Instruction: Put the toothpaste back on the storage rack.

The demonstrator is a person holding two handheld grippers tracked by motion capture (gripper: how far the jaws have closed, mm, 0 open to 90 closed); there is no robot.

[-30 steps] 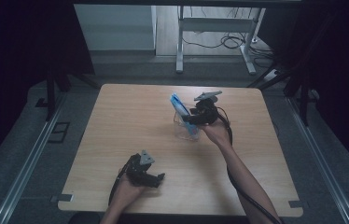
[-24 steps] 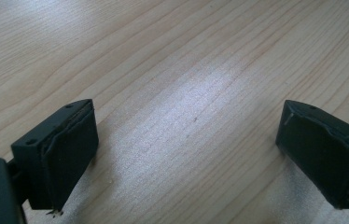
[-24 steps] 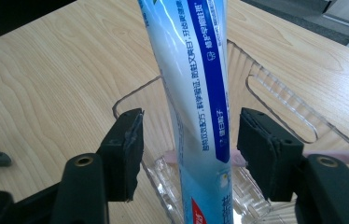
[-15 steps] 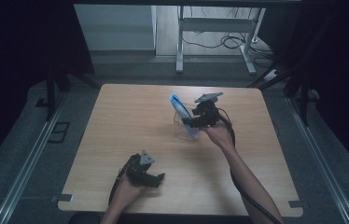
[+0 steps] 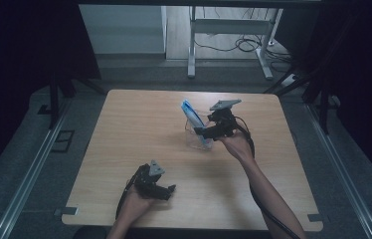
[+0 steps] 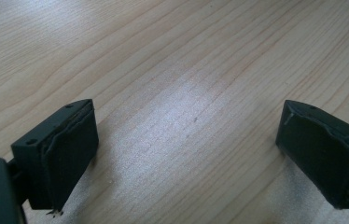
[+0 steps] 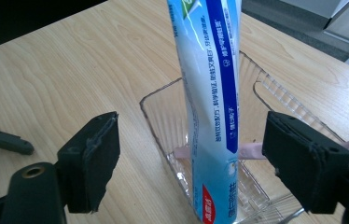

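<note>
A blue-and-white toothpaste tube (image 7: 212,93) stands tilted in a clear ribbed plastic container (image 7: 156,121) at the table's middle right. In the high view the tube (image 5: 190,115) leans out of the container (image 5: 194,139). My right gripper (image 7: 189,158) has the tube between its jaws, which have just been opening; neither pad touches it. From above, the right gripper (image 5: 205,132) sits at the container's right side. My left gripper (image 5: 166,191) rests near the front edge, and its jaws (image 6: 186,149) stand wide over bare wood.
A pale pink item (image 7: 252,150) lies in the container's bottom behind the tube. The wooden table (image 5: 139,129) has bare surface to the left and front. A metal desk frame and cables (image 5: 233,45) stand on the floor beyond the far edge.
The right gripper has shifted slightly beside the container while the tube stays leaning in it. The left gripper has not moved.
</note>
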